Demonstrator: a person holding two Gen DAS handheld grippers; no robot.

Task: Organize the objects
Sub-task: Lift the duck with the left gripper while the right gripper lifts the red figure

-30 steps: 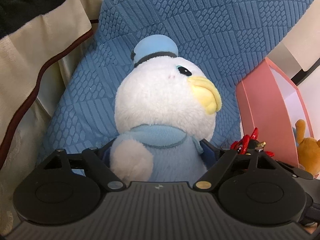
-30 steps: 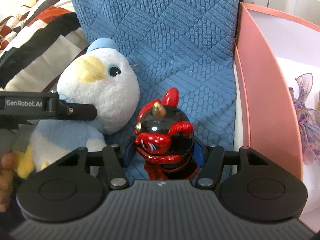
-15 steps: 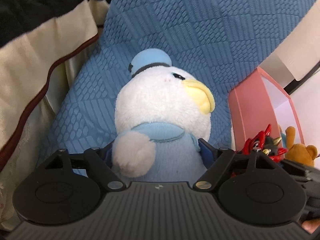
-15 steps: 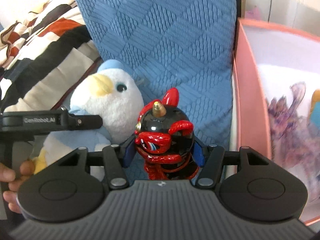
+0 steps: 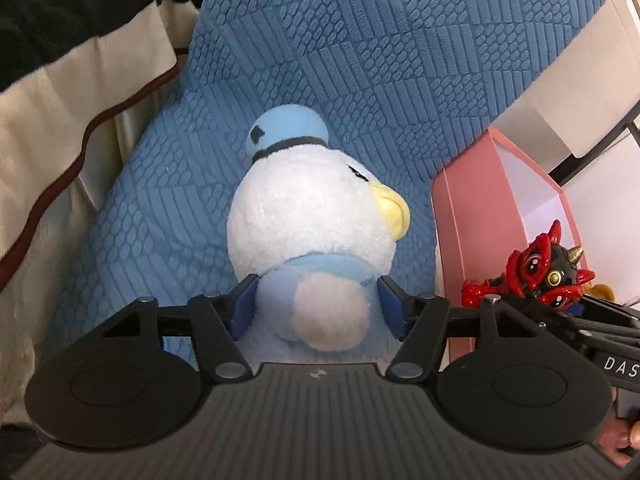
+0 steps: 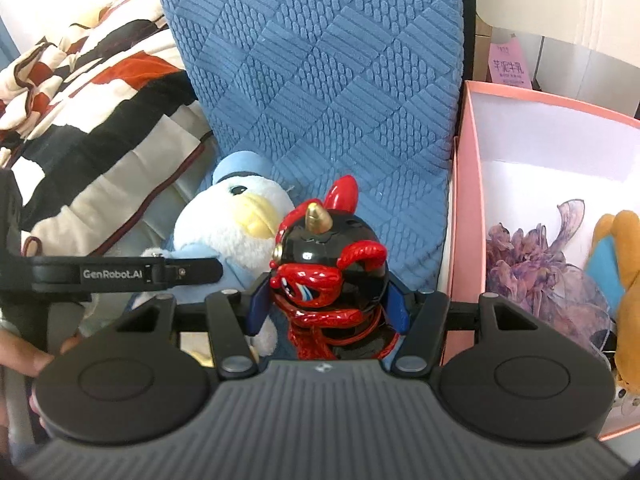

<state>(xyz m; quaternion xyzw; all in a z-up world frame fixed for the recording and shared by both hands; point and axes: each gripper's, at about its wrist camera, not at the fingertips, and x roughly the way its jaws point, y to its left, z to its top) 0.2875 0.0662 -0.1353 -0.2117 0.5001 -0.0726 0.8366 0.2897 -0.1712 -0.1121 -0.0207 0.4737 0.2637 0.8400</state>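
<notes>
Left gripper (image 5: 318,312) clamps plush duck (image 5: 316,216) at soft body, above blue cushion (image 5: 360,60). Right gripper (image 6: 328,308) pinches red-black figurine (image 6: 328,276) at round middle, just beside pink box (image 6: 466,200), probably their destination; toys already inside.

Duck plush (image 5: 316,240): between the left tongs' (image 5: 318,306) fingers, in front of the quilted cushion (image 5: 400,60).
Horned figurine (image 6: 332,272): between the right tongs' (image 6: 328,306) fingers, right of the duck plush.
Box (image 6: 468,200): right of the cushion; inside lie a gauzy fabric piece (image 6: 540,264) and, further right, a plush toy (image 6: 624,280).
Striped blanket (image 6: 88,120): left of the cushion.
</notes>
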